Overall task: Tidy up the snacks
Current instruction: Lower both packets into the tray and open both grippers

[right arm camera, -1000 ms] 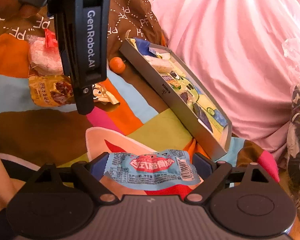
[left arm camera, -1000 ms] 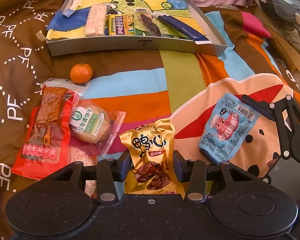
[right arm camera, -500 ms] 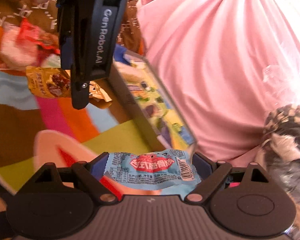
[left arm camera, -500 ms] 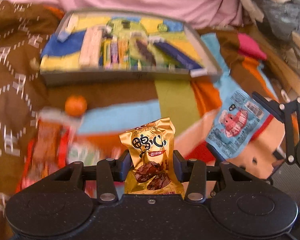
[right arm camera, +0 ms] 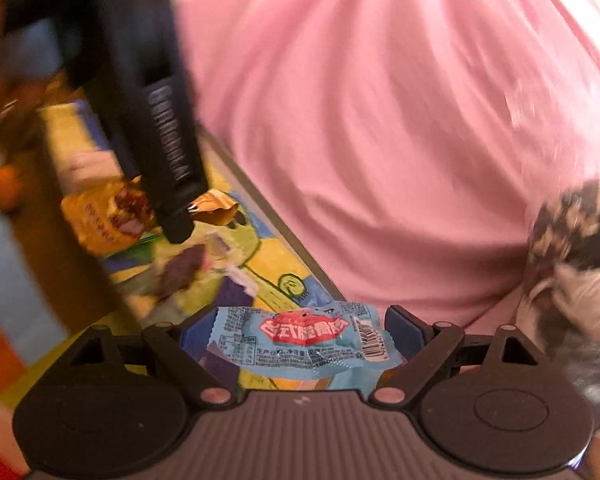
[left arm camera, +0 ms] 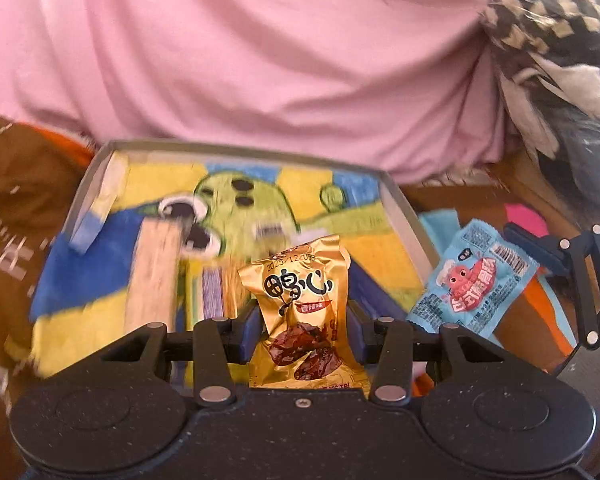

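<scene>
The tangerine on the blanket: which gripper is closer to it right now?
Left. In the right wrist view the left gripper, shut on the gold snack packet, hangs over the tray near the tangerine. The right gripper, shut on the blue packet, sits farther away.

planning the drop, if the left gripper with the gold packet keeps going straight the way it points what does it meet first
Most likely the floor of the drawing-lined tray, around the snacks lying there such as the pale bar. The left gripper, shut on the gold packet, points into it; depth is blurred, so this is a guess.
</scene>
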`<state>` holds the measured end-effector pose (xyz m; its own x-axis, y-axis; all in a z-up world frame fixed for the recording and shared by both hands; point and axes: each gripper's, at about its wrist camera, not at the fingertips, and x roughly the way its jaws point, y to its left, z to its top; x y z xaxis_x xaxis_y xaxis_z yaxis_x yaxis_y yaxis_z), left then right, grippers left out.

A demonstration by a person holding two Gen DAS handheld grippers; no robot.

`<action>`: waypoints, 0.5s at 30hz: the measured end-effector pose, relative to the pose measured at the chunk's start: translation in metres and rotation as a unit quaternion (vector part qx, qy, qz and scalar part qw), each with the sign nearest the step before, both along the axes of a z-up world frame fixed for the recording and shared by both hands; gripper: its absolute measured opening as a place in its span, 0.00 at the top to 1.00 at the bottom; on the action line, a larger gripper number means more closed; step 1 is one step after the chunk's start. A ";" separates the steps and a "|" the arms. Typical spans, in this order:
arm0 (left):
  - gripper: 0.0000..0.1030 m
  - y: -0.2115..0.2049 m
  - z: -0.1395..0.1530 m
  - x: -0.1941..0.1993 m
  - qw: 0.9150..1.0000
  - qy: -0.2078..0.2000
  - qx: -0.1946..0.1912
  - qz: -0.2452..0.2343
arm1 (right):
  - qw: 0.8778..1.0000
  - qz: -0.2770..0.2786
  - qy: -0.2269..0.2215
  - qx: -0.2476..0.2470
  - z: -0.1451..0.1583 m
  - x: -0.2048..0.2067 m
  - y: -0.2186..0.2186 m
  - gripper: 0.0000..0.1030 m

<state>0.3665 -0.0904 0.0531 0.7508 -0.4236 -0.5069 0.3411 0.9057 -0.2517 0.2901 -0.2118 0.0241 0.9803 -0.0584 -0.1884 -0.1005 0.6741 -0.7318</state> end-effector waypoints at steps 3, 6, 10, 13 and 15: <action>0.56 -0.007 -0.006 0.023 1.000 -0.006 -0.004 0.002 | 0.999 -0.016 0.020 0.042 0.003 0.025 -0.008 0.11; 0.56 -0.013 -0.017 0.038 1.000 -0.001 -0.008 0.005 | 0.995 -0.028 0.044 0.080 0.001 0.035 -0.016 0.11; 0.55 -0.019 -0.030 0.044 1.000 -0.001 0.002 0.000 | 0.993 -0.033 0.056 0.102 -0.006 0.040 -0.023 0.11; 0.55 -0.024 -0.036 0.045 1.000 -0.001 0.012 -0.006 | 0.992 -0.031 0.052 0.112 -0.009 0.041 -0.023 0.11; 0.53 -0.025 -0.039 0.045 1.000 -0.002 0.010 -0.007 | 0.991 -0.031 0.053 0.119 -0.010 0.042 -0.024 0.11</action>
<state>0.4119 -0.1151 0.0144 0.7468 -0.4240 -0.5124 0.3549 0.9056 -0.2321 0.3325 -0.2361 0.0142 0.9504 -0.0596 -0.3053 -0.1209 0.8335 -0.5391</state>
